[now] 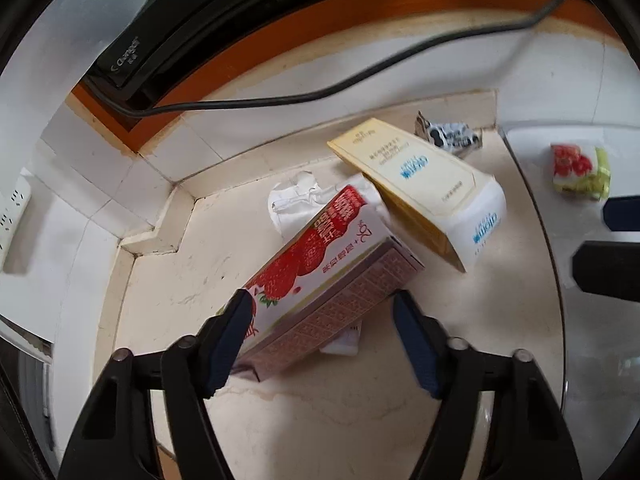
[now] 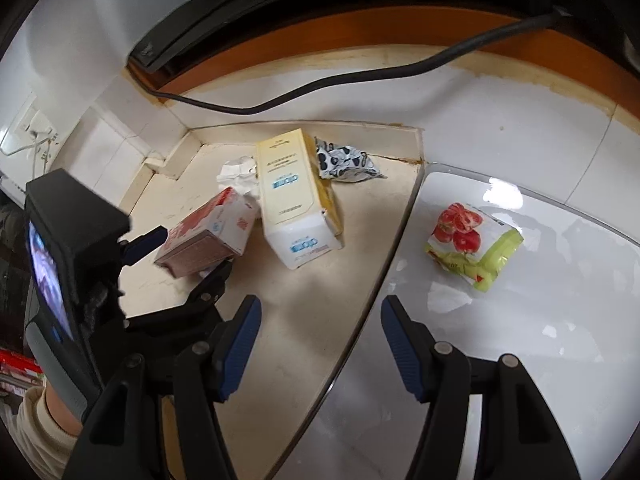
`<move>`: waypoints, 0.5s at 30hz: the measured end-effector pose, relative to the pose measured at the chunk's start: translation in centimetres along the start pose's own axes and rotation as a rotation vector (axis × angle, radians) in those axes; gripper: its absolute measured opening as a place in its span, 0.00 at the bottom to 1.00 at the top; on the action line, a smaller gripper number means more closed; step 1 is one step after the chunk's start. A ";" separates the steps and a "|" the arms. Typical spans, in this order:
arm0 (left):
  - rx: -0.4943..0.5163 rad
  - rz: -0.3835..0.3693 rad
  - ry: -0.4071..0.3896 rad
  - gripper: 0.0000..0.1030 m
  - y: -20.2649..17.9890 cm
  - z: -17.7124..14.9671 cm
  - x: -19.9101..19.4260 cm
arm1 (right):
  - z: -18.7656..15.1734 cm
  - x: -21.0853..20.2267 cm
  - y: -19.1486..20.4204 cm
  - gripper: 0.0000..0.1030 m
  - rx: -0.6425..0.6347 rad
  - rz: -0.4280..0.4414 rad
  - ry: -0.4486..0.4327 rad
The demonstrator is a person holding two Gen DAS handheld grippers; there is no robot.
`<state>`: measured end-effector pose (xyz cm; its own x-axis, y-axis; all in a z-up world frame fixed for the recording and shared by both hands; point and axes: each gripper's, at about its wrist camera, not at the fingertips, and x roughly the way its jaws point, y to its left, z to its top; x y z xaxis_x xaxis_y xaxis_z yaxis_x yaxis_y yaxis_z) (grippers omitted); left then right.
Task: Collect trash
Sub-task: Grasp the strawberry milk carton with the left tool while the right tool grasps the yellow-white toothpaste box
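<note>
A cream stone floor (image 1: 192,280) meets a white tiled wall base (image 1: 132,176) in a stepped corner, and the trash lies scattered there; the left gripper (image 1: 320,312) reaches down over a red-and-white carton printed with strawberries (image 1: 320,256), which lies tilted with its brick-patterned side facing up; its near end sits between the blue-padded fingers (image 1: 228,336), the left pad touching the carton's face while the right pad stands just clear of its edge, so the jaws straddle it without a full clamp. Leaning across the carton's far end is a pale yellow and white rectangular box with blue lettering (image 1: 424,188); a crumpled white tissue (image 1: 292,200) lies just behind the carton, and a crushed black-and-white patterned wrapper (image 1: 448,132) sits near the wall beyond the yellow box. To the right a glossy white rounded surface (image 2: 520,340) borders the floor, and on it rests a crumpled green and white packet printed with red tomatoes (image 2: 472,244), well apart from the other litter. The right gripper (image 2: 320,348) hovers over the edge where floor and white surface meet, its jaws spread apart with nothing between them. A black cable (image 2: 320,84) trails along the wall above; a white power strip (image 1: 12,208) shows at far left.
</note>
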<state>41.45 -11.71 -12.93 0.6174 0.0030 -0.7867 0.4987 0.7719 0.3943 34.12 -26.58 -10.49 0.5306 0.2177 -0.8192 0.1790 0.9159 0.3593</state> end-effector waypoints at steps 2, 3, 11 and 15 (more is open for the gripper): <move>-0.034 -0.014 -0.011 0.27 0.9 0.1 -0.1 | 0.4 0.7 0.1 0.61 -0.010 -0.002 -0.007; -0.054 -0.028 -0.018 0.20 1.5 0.2 -0.2 | 0.6 1.0 0.3 0.61 -0.019 0.000 -0.008; -0.194 -0.173 -0.073 0.03 6.3 0.3 -2.1 | 2.5 3.7 2.9 0.61 -0.140 -0.063 -0.049; -0.220 -0.203 -0.074 0.03 8.0 0.0 -2.3 | 3.4 5.4 4.1 0.61 -0.199 -0.109 -0.050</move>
<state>43.98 -5.57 -7.95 0.5652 -0.2059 -0.7988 0.4776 0.8712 0.1134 40.56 -22.82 -11.92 0.5584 0.1017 -0.8233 0.0730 0.9826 0.1708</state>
